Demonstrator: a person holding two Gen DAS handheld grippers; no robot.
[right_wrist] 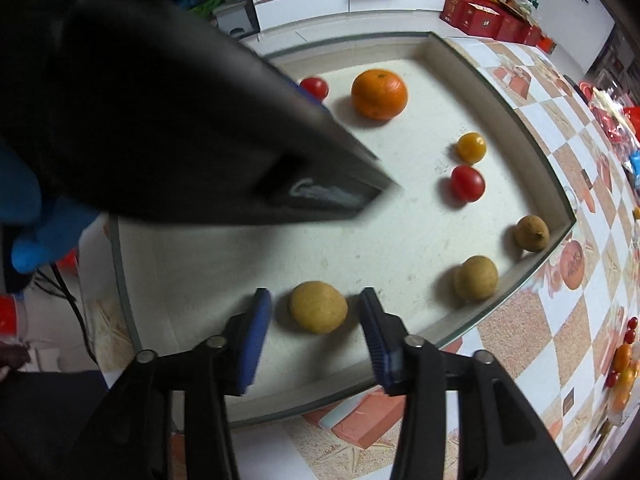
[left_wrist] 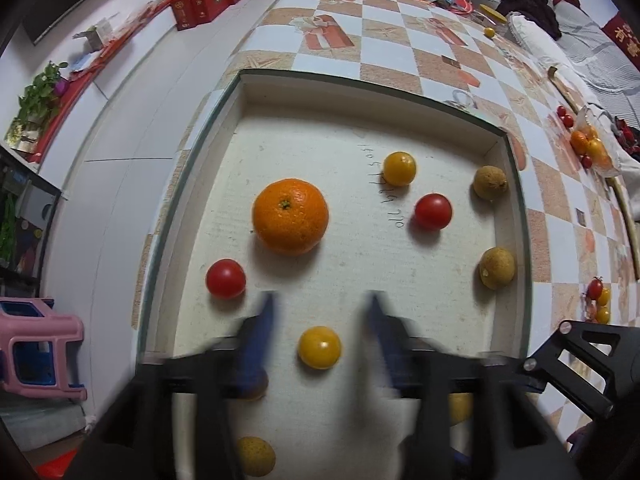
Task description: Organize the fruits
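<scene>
A shallow white tray holds an orange, red tomatoes, yellow tomatoes and brown longans. My left gripper is open above the tray, its blue fingers either side of the near yellow tomato, blurred. My right gripper is open with a brown longan lying between its fingers, not touched. The orange and the tray rim show in the right wrist view too.
The tray sits on a checked tablecloth. More fruit lies loose at the right of the table. The left gripper's black body blocks the upper left of the right wrist view. A pink stool stands on the floor.
</scene>
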